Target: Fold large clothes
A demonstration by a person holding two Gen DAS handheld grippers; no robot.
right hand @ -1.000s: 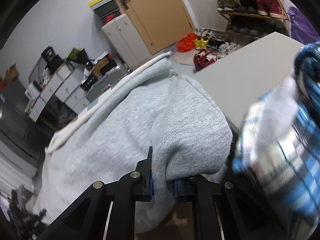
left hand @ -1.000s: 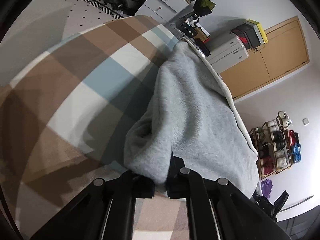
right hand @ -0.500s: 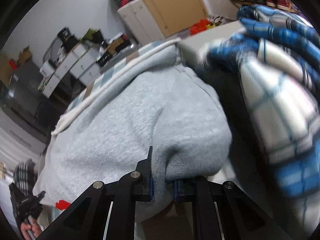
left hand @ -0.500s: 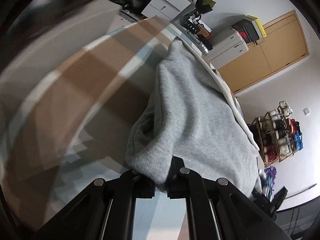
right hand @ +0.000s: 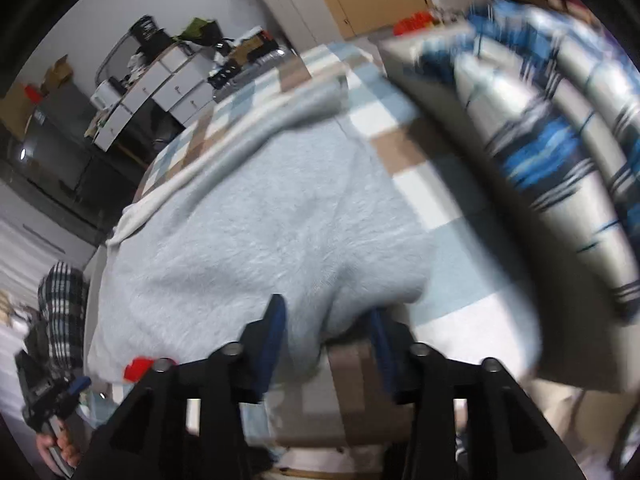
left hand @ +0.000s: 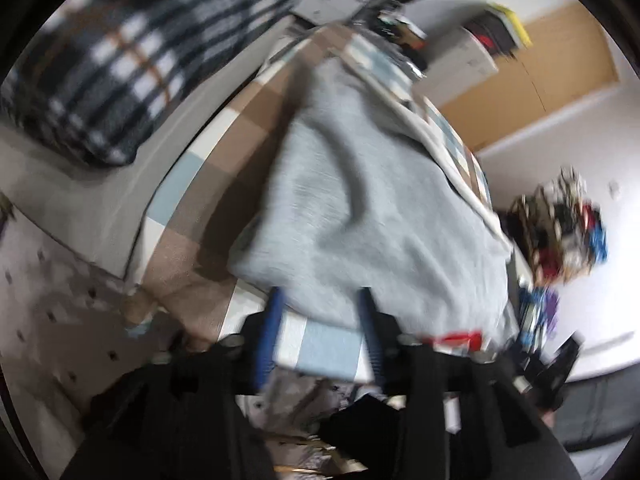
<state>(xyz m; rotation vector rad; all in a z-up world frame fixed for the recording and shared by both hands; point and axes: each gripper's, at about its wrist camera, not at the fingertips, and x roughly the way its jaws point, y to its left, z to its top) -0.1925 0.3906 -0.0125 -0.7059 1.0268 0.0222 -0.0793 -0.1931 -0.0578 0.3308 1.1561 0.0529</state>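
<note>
A large grey sweatshirt (left hand: 360,208) lies spread on a bed with a brown, blue and white checked blanket (left hand: 192,176). My left gripper (left hand: 320,304) hovers at its near hem. Its jaws are opening, blue pads apart, and the hem edge sits loose between them. In the right wrist view the same sweatshirt (right hand: 256,240) bulges toward my right gripper (right hand: 326,320). Those jaws are opening too, and a fold of grey cloth hangs between the pads without being pinched. A red tag (right hand: 136,368) shows at the hem. Both views are motion-blurred.
A dark plaid cloth (left hand: 100,80) lies on a grey ledge at the left. A blue and white plaid pile (right hand: 540,140) sits on a grey ledge at the right. White drawers (right hand: 176,84), a wooden door (left hand: 552,52) and a shoe rack (left hand: 568,232) stand beyond the bed.
Both grippers were shut on the grey hem and now stand apart from it. Both have drawn back, and the sweatshirt has dropped flatter onto the blanket.
</note>
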